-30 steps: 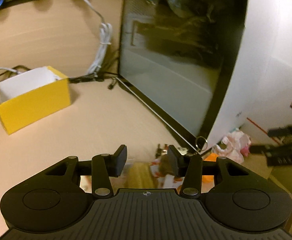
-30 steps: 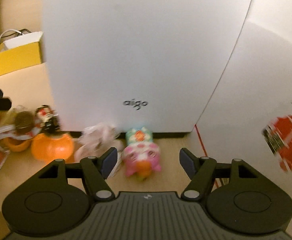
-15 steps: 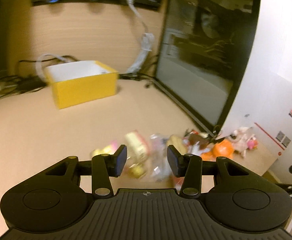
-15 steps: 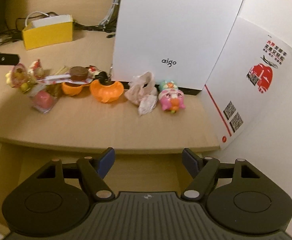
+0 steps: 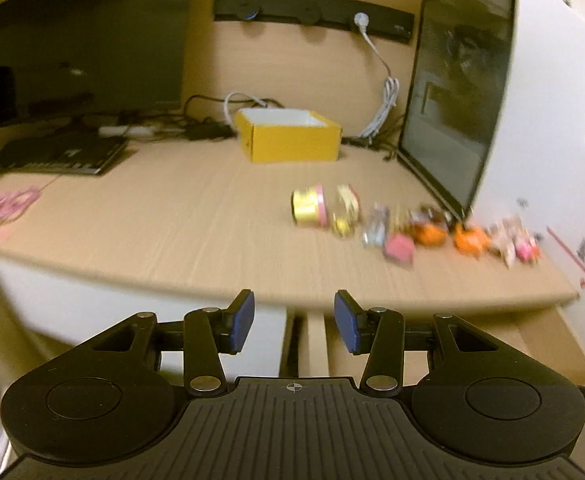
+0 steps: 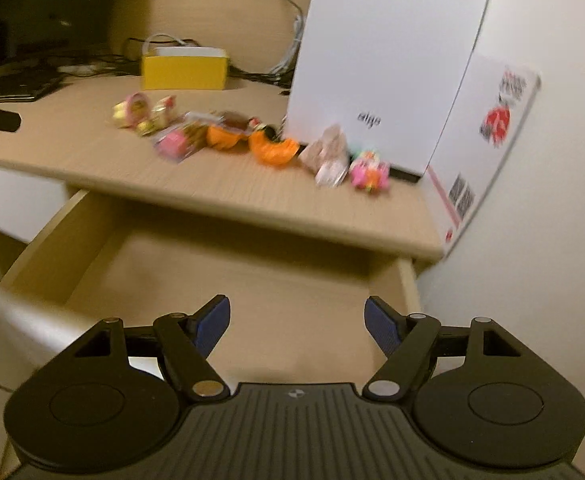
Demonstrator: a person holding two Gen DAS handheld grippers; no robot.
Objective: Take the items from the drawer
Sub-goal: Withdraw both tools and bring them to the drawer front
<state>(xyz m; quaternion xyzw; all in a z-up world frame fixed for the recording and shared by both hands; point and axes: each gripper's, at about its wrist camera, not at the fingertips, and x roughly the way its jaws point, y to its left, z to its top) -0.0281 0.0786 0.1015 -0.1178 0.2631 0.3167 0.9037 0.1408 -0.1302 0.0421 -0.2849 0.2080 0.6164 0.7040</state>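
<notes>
Now you are holding both tongs above the open drawer [image 6: 228, 280], just in front of the surface [image 5: 172, 232]. Your left tongs [image 5: 292, 322] are standing apart with nothing between the pads, and your right tongs [image 6: 296, 320] are standing wide apart, also with nothing between them. The part of the drawer that is showing in the right wrist view is looking bare; the front part is hiding under the tongs, so I cannot tell if something is remaining there. The small items [image 6: 252, 140] are lying in a row on the surface, from the gold and pink roll [image 5: 308, 208] to the pink toy [image 6: 370, 170] just beside the white computer case [image 6: 384, 52]. They are blurred, but they are looking like small toys and wrapped sweets, so I am judging them light, some soft and crinkly, some round and ready to roll. If one is remaining in the drawer, you are better taking it across its narrow middle, gently, because a wrapper is slipping easily
</notes>
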